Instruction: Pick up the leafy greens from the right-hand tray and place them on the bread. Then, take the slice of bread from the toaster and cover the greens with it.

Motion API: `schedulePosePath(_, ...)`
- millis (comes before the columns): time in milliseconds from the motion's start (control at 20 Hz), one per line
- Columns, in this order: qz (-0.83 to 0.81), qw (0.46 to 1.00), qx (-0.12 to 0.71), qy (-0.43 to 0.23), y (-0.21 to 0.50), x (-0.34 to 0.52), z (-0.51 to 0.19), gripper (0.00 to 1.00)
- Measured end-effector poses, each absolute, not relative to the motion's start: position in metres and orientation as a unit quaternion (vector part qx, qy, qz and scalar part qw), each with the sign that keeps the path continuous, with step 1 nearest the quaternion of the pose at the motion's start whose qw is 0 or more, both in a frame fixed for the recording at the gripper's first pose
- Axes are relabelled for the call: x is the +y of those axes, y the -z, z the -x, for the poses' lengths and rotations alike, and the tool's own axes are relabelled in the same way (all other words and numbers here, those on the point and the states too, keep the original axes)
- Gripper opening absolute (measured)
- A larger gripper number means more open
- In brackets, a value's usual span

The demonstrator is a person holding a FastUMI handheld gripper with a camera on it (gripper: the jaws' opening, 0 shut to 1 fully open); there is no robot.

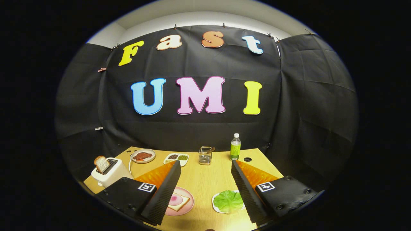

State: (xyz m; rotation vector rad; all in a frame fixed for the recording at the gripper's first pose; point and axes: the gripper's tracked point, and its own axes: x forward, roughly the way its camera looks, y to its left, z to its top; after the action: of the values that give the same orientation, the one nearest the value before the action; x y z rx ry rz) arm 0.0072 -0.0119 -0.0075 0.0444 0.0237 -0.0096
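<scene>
My gripper [205,166] is open above the wooden table, nothing between its black ribbed fingers [167,189]. The leafy greens [228,201] lie on a small white tray [214,203] just inside my right finger, low and close. A slice of bread with a pink ham round [178,201] rests on a pink plate [189,194] beside my left finger, partly hidden by it. Beyond the left finger stands a white toaster [110,172] with a slice of bread [101,164] sticking up from its slot.
Along the table's far side sit a plate with brown meat [143,156], a white divided dish of seasonings [176,158], a small metal rack [205,155] and a green-labelled bottle [235,147]. A round hole [247,159] is in the tabletop near the bottle.
</scene>
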Motion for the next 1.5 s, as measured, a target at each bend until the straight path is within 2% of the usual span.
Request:
schedulePosePath(900, -0.04, 0.997, 0.06, 0.009, 0.043, -0.033, -0.018, 0.99)
schedulePosePath(1500, -0.035, 0.981, 0.189, 0.012, 0.158, -0.071, -0.061, 0.99)
